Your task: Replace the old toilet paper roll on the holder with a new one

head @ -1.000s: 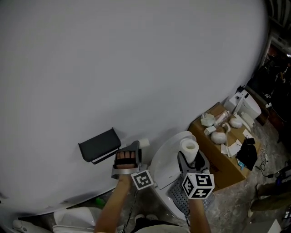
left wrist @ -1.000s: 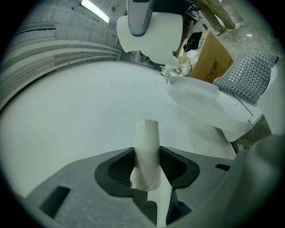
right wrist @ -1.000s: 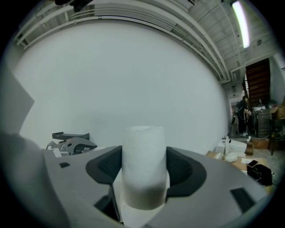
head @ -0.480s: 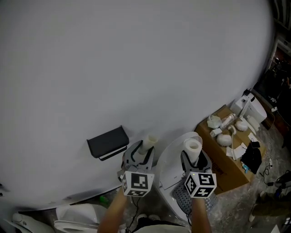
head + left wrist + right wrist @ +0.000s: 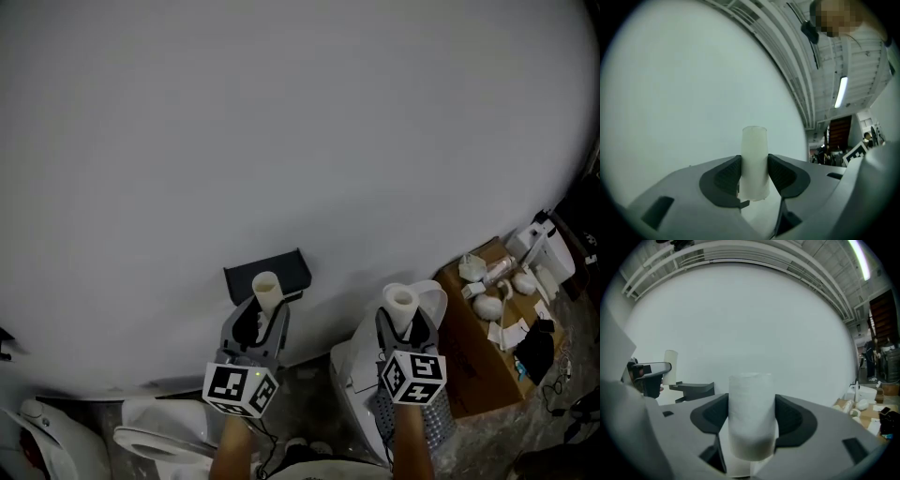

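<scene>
My left gripper (image 5: 262, 314) (image 5: 754, 174) is shut on the old roll's bare cardboard tube (image 5: 266, 292) (image 5: 754, 161), which stands upright between the pads. It hangs just in front of the black wall holder (image 5: 268, 274) (image 5: 692, 389). My right gripper (image 5: 406, 323) (image 5: 751, 420) is shut on a new white toilet paper roll (image 5: 400, 306) (image 5: 750, 418), also upright, to the right of the holder. The right gripper view shows the left gripper with its tube (image 5: 670, 366) at the far left.
A white wall fills most of every view. A white toilet (image 5: 370, 370) stands under the right gripper and another white fixture (image 5: 159, 445) lower left. At the right a cardboard box (image 5: 492, 361) carries several white items.
The left gripper has rolled from sideways to upright and risen with the tube, which now stands on end before the holder. The right gripper and its roll shifted slightly.
</scene>
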### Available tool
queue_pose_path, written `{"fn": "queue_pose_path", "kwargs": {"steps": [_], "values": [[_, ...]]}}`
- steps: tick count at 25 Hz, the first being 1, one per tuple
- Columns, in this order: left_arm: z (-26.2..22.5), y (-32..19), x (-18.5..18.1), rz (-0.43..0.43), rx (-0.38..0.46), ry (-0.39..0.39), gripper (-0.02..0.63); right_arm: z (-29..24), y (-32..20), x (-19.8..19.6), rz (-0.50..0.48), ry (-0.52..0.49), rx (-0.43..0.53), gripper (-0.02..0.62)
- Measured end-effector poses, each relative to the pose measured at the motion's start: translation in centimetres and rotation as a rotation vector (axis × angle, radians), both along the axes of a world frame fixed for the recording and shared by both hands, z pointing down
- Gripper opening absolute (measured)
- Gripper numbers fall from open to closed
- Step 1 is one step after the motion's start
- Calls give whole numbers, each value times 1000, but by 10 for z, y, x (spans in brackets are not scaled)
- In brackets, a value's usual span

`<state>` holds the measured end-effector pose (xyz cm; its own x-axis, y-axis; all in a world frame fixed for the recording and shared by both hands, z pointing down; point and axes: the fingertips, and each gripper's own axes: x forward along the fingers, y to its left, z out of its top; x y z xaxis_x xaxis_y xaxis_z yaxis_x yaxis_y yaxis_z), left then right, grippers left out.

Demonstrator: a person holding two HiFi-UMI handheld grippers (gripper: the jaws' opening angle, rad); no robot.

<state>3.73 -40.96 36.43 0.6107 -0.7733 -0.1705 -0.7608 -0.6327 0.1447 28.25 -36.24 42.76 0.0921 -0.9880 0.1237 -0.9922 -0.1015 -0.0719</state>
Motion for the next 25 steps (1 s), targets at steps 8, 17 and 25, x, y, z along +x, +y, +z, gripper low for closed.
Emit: {"fn": "queue_pose_path", "kwargs": {"steps": [8,17,25], "values": [[-1,-3,-93,-183,-30,100,181,2,-25,-46,-86,-17,7,290],[3,-2,-138,-280,-31,58,181,9,-55,-77,-174,120,-33,290],[7,4,-167,-332,-40,31,181,23,-93,-88,-272,726,-128,290]]}}
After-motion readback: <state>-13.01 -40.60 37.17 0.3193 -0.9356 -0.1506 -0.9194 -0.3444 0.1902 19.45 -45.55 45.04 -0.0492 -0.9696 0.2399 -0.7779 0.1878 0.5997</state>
